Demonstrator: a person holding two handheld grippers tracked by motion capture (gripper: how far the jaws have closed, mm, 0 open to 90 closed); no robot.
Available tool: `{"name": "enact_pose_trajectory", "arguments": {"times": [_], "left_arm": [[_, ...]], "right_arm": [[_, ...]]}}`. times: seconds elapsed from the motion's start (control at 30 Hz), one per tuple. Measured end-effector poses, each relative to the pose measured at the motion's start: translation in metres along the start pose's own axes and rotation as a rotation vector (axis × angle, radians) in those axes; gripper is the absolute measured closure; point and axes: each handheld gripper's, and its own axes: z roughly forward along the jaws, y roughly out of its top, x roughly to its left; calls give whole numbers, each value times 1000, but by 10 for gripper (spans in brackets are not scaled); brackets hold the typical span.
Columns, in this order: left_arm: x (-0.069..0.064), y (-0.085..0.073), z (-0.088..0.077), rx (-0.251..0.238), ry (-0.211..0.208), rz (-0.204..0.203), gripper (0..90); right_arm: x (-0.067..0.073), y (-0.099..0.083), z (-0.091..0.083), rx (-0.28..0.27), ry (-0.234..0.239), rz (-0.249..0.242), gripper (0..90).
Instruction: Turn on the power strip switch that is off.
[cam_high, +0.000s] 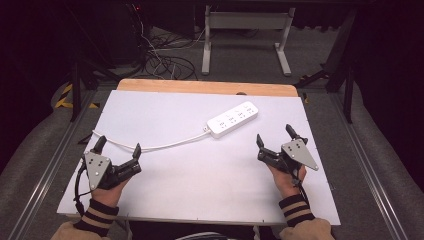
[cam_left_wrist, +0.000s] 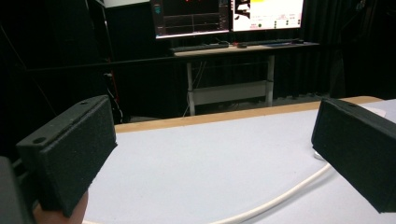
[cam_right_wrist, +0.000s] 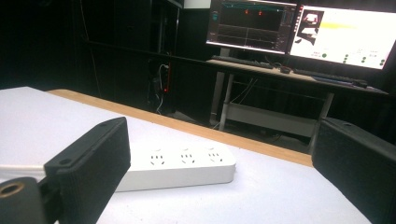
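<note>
I hold both hand-held grippers, left (cam_high: 117, 150) and right (cam_high: 274, 135), released; snagging the cord (cam_high: 165, 146) could drag the power strip (cam_high: 232, 119) across the bench (cam_high: 200, 185).

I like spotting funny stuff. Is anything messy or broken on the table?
Nothing looks broken or spilled. The power strip lies at a slant on the table, and its cord trails loose toward the open left gripper. No plug shows at its end.

Lab: data monitors (cam_right_wrist: 299, 32) on desk, loose floor cables (cam_high: 165, 62), black curtains.
</note>
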Motion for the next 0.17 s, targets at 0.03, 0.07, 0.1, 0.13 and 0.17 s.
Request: {"name": "enact_pose_trajectory", "arguments": {"times": [0.03,0.07,0.1,0.13,0.17], "left_arm": [[0,0,0,1,-1,-3,4],[0,0,0,2,-2,-3,4],[0,0,1,3,-2,1,4],[0,0,1,5,1,4,4],[0,0,1,5,0,2,4]], "right_arm": [[0,0,0,2,0,4,51],[0,0,1,3,2,6,51],[0,0,1,6,8,9,51],[0,-1,2,11,13,12,51],[0,-1,2,14,14,10,51]]}}
